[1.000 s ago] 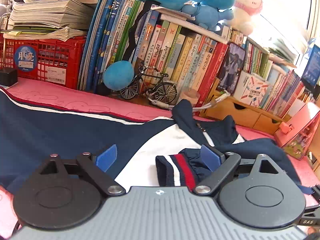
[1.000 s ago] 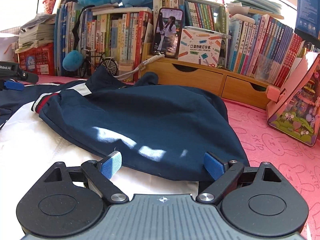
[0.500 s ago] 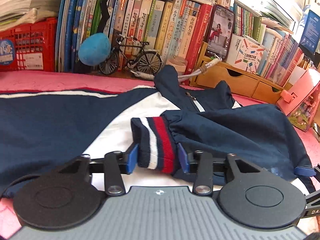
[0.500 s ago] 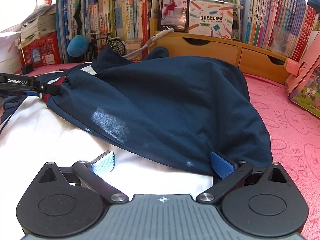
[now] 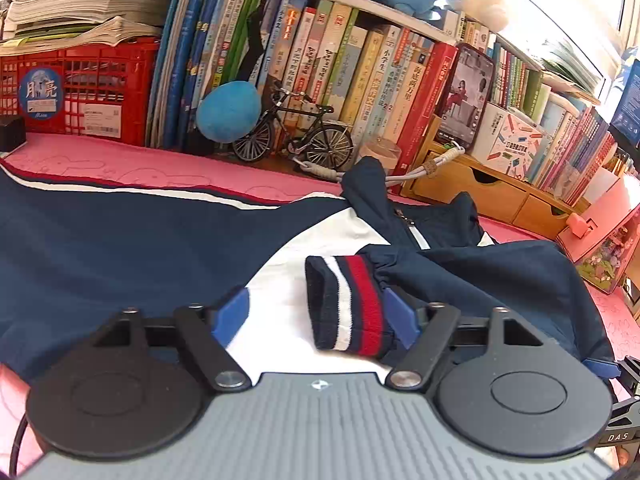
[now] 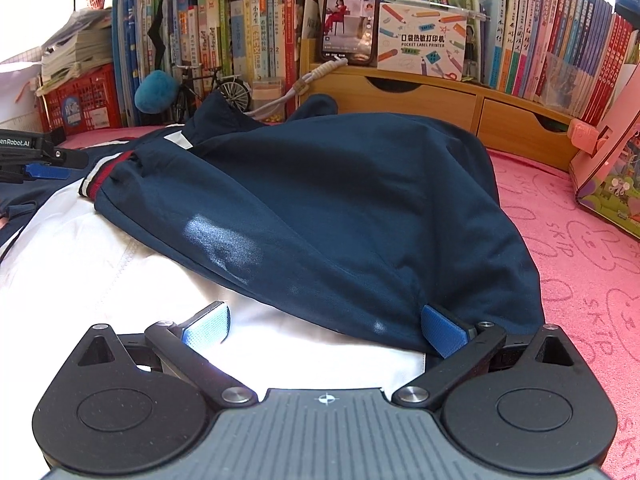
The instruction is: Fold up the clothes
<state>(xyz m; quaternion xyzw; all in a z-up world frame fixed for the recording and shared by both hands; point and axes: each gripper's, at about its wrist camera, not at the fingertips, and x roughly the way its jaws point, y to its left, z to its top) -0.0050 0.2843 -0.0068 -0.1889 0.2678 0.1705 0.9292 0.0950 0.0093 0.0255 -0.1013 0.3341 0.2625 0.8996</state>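
Observation:
A navy and white jacket [image 5: 100, 256] lies on the pink mat [image 5: 120, 164]. Its right sleeve [image 6: 340, 200] is folded across the white chest panel [image 6: 100, 272]. The sleeve's striped cuff [image 5: 348, 304] lies on the white panel between the fingers of my left gripper [image 5: 316, 314], which is open; the cuff touches the right finger. The cuff also shows in the right wrist view [image 6: 106, 172]. My right gripper [image 6: 326, 330] is open over the lower edge of the folded sleeve, with its right finger [image 6: 444, 330] against the navy cloth. The left gripper appears at the left edge of that view [image 6: 36, 164].
Rows of books [image 5: 320, 60], a red crate [image 5: 80, 88], a model bicycle [image 5: 296, 136] and a blue plush ball [image 5: 228, 110] line the back. A wooden drawer unit [image 6: 440, 100] holds a phone [image 6: 350, 12]. A pink box [image 6: 608, 172] stands at the right.
My left gripper closed around the striped cuff half a second ago and has now opened, leaving the cuff lying on the white panel. My right gripper stayed open and moved slightly closer over the sleeve.

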